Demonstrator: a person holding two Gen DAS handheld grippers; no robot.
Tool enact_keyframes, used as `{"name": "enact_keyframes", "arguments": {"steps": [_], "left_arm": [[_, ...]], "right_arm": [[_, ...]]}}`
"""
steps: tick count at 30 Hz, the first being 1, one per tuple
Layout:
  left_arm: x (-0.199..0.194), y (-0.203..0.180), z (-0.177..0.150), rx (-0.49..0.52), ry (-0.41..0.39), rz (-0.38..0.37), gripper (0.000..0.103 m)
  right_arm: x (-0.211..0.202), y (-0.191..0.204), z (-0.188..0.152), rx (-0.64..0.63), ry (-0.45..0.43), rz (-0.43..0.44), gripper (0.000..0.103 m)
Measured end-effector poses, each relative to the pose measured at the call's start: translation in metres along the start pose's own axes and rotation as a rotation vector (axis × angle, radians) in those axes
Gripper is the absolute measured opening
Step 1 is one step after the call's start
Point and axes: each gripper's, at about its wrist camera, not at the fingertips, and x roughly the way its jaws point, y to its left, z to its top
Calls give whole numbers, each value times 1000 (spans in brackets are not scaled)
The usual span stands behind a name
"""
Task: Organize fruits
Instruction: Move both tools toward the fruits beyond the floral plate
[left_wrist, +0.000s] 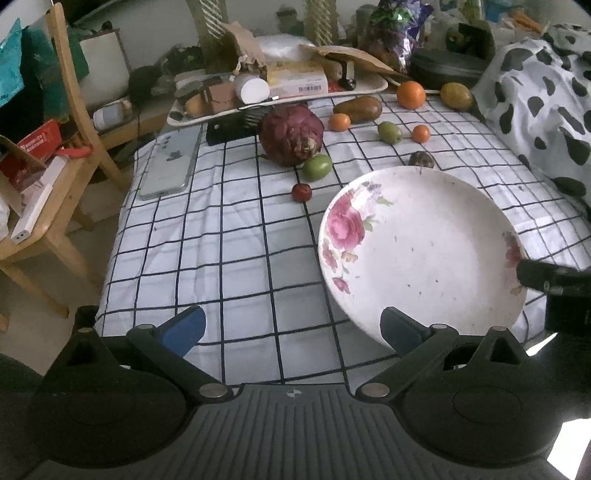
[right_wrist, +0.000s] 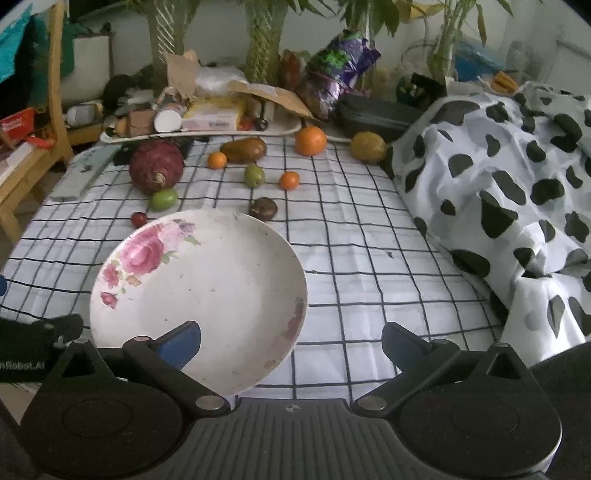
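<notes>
A white plate (left_wrist: 436, 258) with pink flowers lies empty on the checked cloth; it also shows in the right wrist view (right_wrist: 207, 295). Beyond it lie fruits: a big dark red fruit (left_wrist: 291, 133), a green one (left_wrist: 317, 167), a small red one (left_wrist: 301, 192), a brown avocado-like fruit (left_wrist: 357, 109), a large orange (left_wrist: 410, 94), small oranges (left_wrist: 339, 122), a dark round fruit (right_wrist: 263, 208) and a yellow-green fruit (right_wrist: 368, 147). My left gripper (left_wrist: 293, 328) is open and empty at the plate's near left. My right gripper (right_wrist: 291, 343) is open and empty at its near right.
A phone (left_wrist: 171, 162) lies at the cloth's left. A cluttered tray (left_wrist: 280, 96) stands at the back. A wooden chair (left_wrist: 55, 155) is on the left. A cow-patterned blanket (right_wrist: 498, 192) is heaped on the right. Plants and bags stand behind.
</notes>
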Motion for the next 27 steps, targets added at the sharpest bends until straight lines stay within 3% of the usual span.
{"name": "enact_keyframes", "arguments": {"steps": [12,22,27], "left_arm": [[-18,3,-1,-9,-21,-5,103],[-5,11,-3,-35,-119,-91,102],[2,12,-2,-38,-126,-111,102]], "right_arm": [[-11,-4,3,33,-35,84,103],[1,-1,8,19,-18,71,103],[12,3,8,-12,1,61,103]]}}
